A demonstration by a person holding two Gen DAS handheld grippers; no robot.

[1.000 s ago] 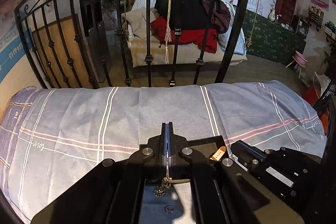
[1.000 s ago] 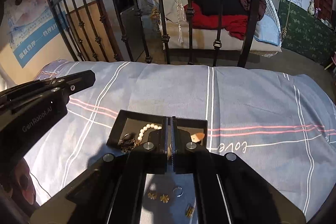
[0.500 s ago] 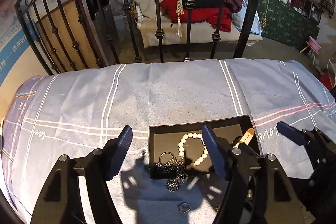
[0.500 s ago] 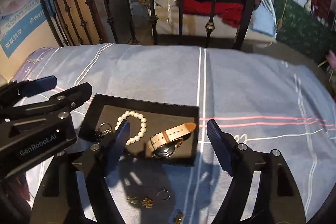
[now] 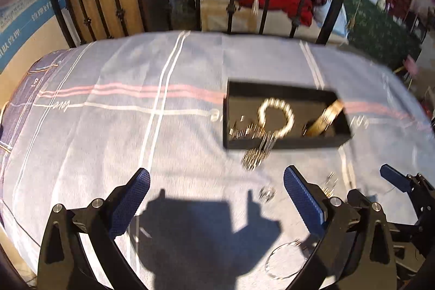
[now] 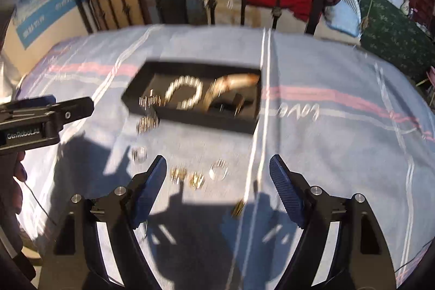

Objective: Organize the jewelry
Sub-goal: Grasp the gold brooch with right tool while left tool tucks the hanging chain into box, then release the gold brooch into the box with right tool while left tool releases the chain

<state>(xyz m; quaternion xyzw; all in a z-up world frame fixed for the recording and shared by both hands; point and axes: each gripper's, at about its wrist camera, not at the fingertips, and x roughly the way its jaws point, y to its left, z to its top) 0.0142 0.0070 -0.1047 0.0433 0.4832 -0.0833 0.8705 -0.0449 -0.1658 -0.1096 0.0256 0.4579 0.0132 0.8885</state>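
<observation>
We read "GenRobot.AI" in white on the side of the left gripper (image 6: 46,116) where it enters the right wrist view; the bedspread (image 5: 108,127) carries the stitched word "love", seen inverted beside the tray (image 6: 190,118) in that view. The wall banner's blue lettering is too blurred to read.

Both pictures are motion-smeared. The black tray lies on the bed with its long axis running left to right across both views. Inside it, a pearl bracelet (image 5: 276,117) forms a ring near the middle, and a watch with a tan strap (image 5: 326,117) lies to its right, strap angled up and to the right. A chain (image 5: 254,154) spills over the tray's near wall onto the bedspread.

The left gripper (image 5: 216,193) holds its blue-padded fingers wide apart with nothing between them; the right gripper (image 6: 217,181) likewise stands spread and unloaded.

Only the right wrist view shows the two gold earrings (image 6: 187,177) and a clear ring (image 6: 218,169) lying loose between its fingers. Only the left wrist view shows a thin wire hoop (image 5: 284,260) near its right finger.
</observation>
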